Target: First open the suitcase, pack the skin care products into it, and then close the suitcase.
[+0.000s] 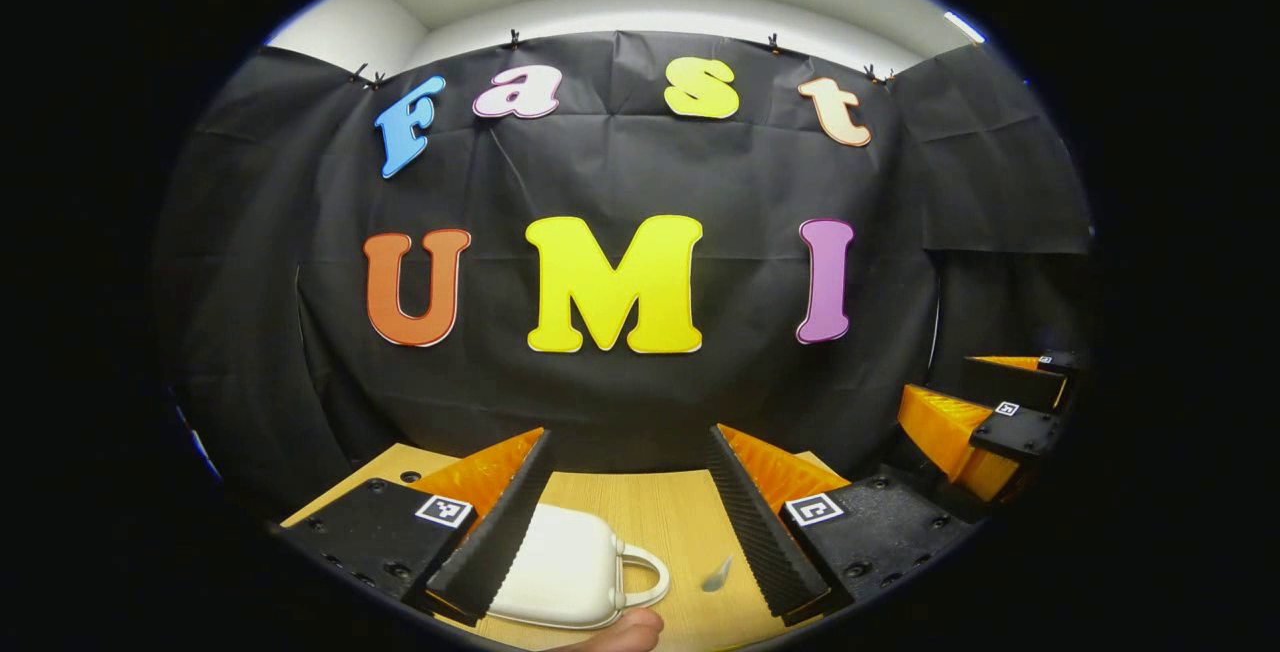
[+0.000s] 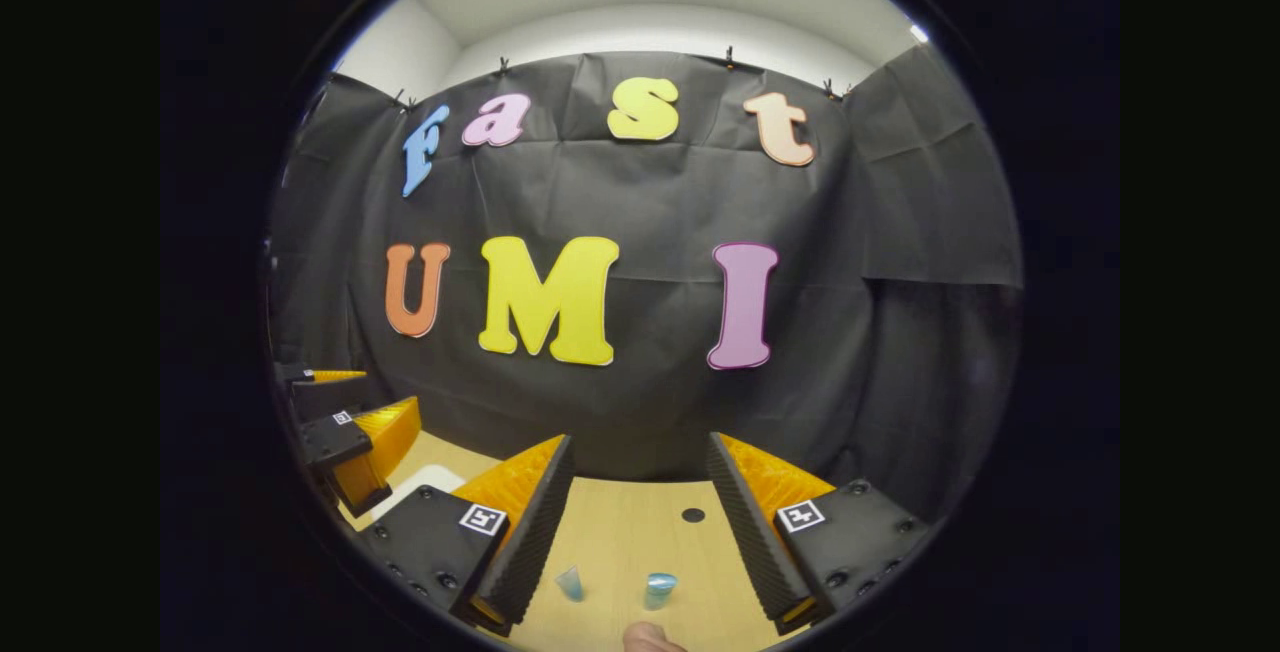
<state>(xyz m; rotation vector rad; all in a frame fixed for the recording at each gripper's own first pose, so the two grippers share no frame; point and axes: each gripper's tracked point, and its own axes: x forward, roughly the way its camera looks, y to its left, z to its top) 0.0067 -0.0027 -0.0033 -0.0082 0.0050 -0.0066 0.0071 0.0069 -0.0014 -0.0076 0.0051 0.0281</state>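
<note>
Black-draped booth, wooden table [image 2: 640,532] below. Suitcase [image 1: 560,564], white, lid down, handle toward right, lies flat under left gripper [image 1: 630,522]; fingers spread wide, empty, likely lined up for opening. Right gripper [image 2: 640,522] likewise wide, empty, hovering over two small bluish skin care products [image 2: 660,589] standing near edge. Packing not begun.

Bare worktop [image 2: 620,542] lies between the right jaws; two small blue items [image 2: 659,589] stand ahead. The white suitcase [image 1: 560,562] blocks the left gripper's [image 1: 630,522] path.
</note>
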